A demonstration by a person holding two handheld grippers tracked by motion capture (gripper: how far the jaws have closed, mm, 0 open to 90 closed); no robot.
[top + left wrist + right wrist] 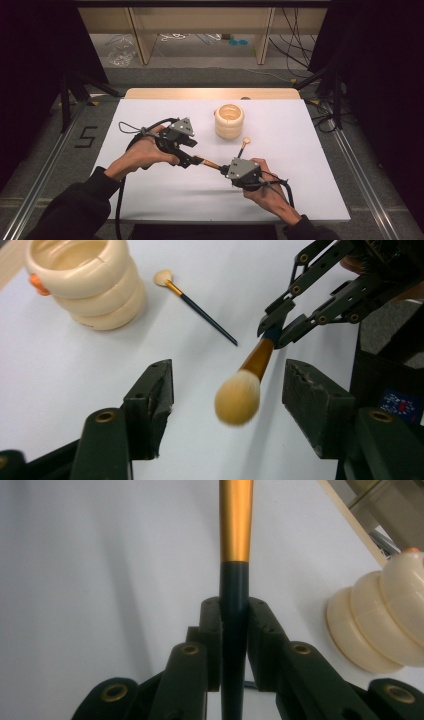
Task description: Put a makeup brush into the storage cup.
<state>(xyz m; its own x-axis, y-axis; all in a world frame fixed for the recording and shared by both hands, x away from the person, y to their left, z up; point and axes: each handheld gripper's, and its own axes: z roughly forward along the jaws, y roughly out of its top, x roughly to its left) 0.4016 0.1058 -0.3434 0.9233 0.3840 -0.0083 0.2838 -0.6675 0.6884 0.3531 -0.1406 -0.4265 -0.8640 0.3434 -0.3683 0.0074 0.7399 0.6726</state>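
While my right gripper (234, 630) clamps the brush (247, 386) by its dark handle above the worktop (310, 165), my left gripper (227, 400) stands wide around the bristles; I should back off straight, brushing nothing.

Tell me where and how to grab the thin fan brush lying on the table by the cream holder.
Grip the fan brush at the middle of its dark handle, coming from straight above with the jaws across it. It lies flat on the white table, slender and straight, so only its two long sides give purchase. Its fanned bristles point toward the ringed cream holder, so mid-handle likely stays clear of both.
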